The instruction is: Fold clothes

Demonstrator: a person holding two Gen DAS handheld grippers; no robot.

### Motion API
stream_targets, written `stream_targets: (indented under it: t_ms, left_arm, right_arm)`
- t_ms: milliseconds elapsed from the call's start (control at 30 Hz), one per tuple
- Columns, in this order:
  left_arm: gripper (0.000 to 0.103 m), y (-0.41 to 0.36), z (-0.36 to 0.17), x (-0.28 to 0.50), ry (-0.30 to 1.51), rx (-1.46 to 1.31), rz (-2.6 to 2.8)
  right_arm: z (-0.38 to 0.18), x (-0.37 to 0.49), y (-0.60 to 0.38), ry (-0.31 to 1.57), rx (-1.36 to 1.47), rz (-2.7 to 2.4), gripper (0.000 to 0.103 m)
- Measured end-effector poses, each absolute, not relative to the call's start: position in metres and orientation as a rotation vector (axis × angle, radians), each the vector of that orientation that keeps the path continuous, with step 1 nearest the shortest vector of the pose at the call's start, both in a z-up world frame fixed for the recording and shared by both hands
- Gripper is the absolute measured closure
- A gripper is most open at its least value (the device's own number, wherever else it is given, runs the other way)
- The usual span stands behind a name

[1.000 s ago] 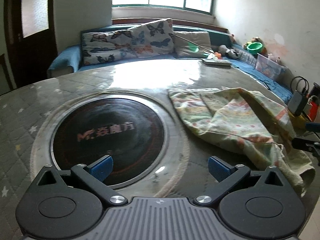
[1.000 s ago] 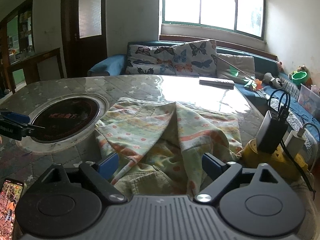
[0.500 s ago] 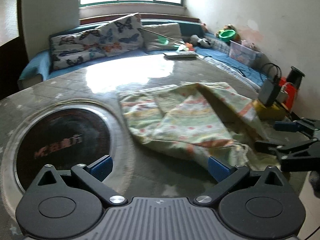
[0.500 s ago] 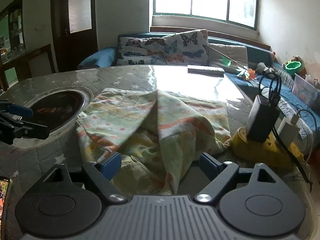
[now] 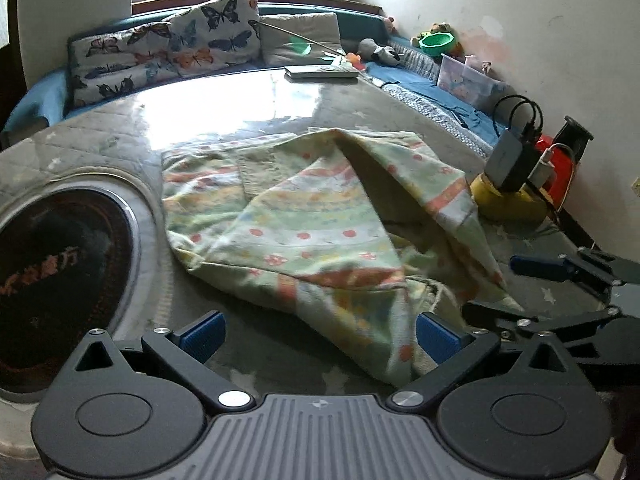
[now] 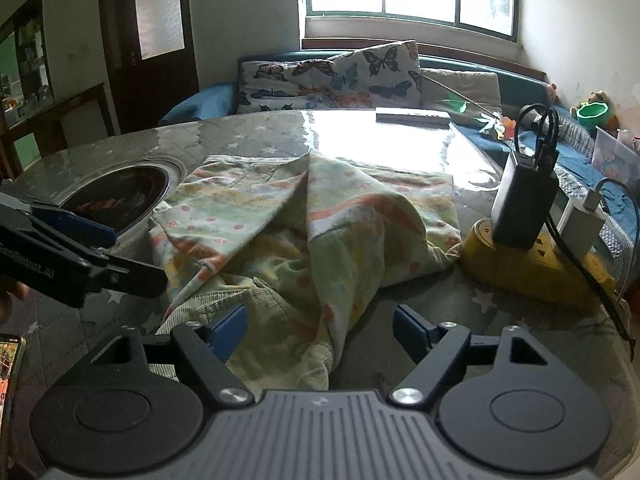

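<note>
A crumpled pale green garment (image 5: 320,224) with orange stripes and red dots lies on the grey quilted table; it also shows in the right wrist view (image 6: 304,232). My left gripper (image 5: 320,336) is open, its fingertips low at the garment's near edge, the right one against the cloth. My right gripper (image 6: 320,332) is open over the garment's near hem, with cloth between the fingers. Each gripper shows in the other's view: the right gripper at the right edge (image 5: 560,292), the left gripper at the left edge (image 6: 80,248).
A round black cooktop (image 5: 52,280) is set into the table at the left. A yellow power strip (image 6: 536,256) with chargers and cables stands right of the garment. A remote (image 6: 412,116) lies at the far edge. A sofa with butterfly pillows (image 6: 332,76) is behind. A phone (image 6: 8,376) is at the near left.
My left gripper has swung right from over the cooktop to the garment's near edge. My right gripper has moved forward and lower over the hem. Both stayed open.
</note>
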State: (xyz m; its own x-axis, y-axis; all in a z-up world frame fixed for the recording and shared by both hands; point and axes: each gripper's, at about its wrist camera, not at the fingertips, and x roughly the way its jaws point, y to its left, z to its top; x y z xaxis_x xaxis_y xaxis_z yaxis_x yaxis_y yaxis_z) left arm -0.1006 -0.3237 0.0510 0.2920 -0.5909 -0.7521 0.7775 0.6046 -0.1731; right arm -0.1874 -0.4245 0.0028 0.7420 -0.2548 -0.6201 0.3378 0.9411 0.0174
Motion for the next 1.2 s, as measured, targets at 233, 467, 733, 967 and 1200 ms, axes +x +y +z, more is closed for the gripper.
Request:
stream_targets:
  t_ms: [233, 467, 733, 967, 1200]
  left_arm:
    - [0.007, -0.337, 0.045, -0.098, 0.927, 0.243, -0.926]
    - [0.041, -0.340, 0.031, -0.088, 0.994, 0.211, -0.951]
    - [0.088, -0.334, 0.029, -0.076, 1.013, 0.173, -0.972]
    - [0.094, -0.316, 0.037, -0.063, 0.950, 0.215, -0.896]
    - [0.094, -0.280, 0.046, -0.044, 0.917, 0.209, -0.810]
  right_arm:
    - [-0.001, -0.189, -0.428, 0.675, 0.154, -0.317, 0.032]
    - [-0.002, -0.188, -0.427, 0.676, 0.154, -0.317, 0.033]
    - [0.000, -0.185, -0.426, 0.681, 0.146, -0.320, 0.033]
    - [0.005, -0.180, -0.423, 0.677, 0.133, -0.320, 0.032]
    - [0.009, -0.159, -0.407, 0.667, 0.113, -0.261, 0.032]
